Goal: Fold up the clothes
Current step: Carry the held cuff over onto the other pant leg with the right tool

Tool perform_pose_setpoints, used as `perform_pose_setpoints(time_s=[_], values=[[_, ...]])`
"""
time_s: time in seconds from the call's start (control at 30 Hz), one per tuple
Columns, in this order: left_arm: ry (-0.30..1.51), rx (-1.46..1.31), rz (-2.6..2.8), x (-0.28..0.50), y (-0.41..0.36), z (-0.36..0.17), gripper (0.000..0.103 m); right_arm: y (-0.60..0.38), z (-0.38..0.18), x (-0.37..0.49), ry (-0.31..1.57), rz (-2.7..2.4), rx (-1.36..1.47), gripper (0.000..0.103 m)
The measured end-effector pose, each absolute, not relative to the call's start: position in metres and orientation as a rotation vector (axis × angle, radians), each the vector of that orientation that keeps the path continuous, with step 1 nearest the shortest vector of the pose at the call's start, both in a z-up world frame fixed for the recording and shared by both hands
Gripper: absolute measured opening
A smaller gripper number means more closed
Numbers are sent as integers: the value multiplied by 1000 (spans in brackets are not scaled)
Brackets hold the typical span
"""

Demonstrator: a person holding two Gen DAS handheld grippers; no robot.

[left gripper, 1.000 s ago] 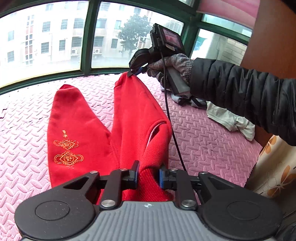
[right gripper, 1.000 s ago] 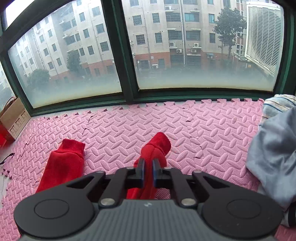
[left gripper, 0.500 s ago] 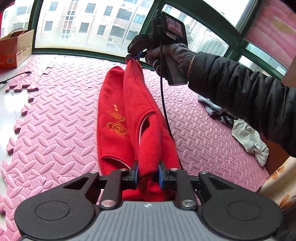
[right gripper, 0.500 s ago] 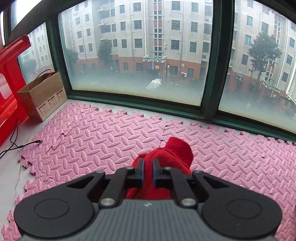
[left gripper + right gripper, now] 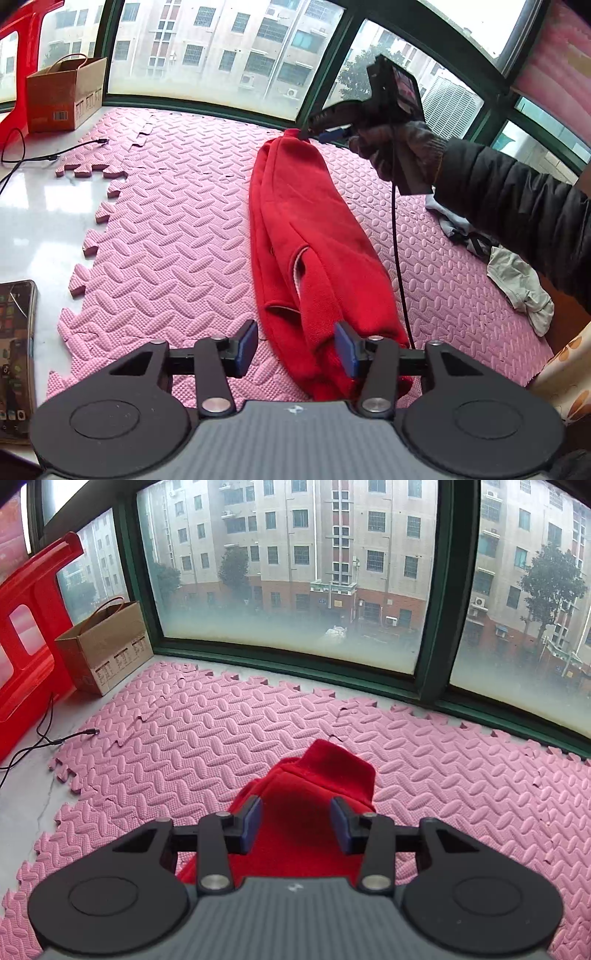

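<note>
1. The red garment lies folded lengthwise into a narrow strip on the pink foam mat, running from the near edge toward the window side.
2. The left tool is spread wide; its right pad touches the garment's near end, gripping nothing.
3. The right tool is likewise spread apart, with the garment's far end lying loose between its pads.
4. A cardboard box sits at the mat's far left corner; other clothes lie along the right edge.
</note>
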State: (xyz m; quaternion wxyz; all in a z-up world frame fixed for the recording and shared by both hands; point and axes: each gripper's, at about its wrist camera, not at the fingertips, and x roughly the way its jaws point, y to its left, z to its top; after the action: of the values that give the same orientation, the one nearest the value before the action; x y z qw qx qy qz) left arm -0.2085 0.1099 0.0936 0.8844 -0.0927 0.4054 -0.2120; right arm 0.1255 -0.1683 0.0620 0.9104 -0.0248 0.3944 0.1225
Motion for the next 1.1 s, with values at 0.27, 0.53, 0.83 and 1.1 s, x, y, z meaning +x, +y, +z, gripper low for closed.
perform_pose_setpoints(time_s=[0.27, 0.53, 0.83, 1.1], values=[[824, -184, -456, -182, 91, 100, 54, -159, 44, 136, 844, 301, -22, 41], [897, -149, -496, -169, 69, 77, 52, -125, 21, 156, 897, 260, -39, 40], [947, -199, -508, -171, 76, 61, 37, -124, 18, 148, 861, 210, -18, 8], [968, -221, -508, -175, 82, 59, 33, -107, 37, 149, 796, 259, -44, 9]])
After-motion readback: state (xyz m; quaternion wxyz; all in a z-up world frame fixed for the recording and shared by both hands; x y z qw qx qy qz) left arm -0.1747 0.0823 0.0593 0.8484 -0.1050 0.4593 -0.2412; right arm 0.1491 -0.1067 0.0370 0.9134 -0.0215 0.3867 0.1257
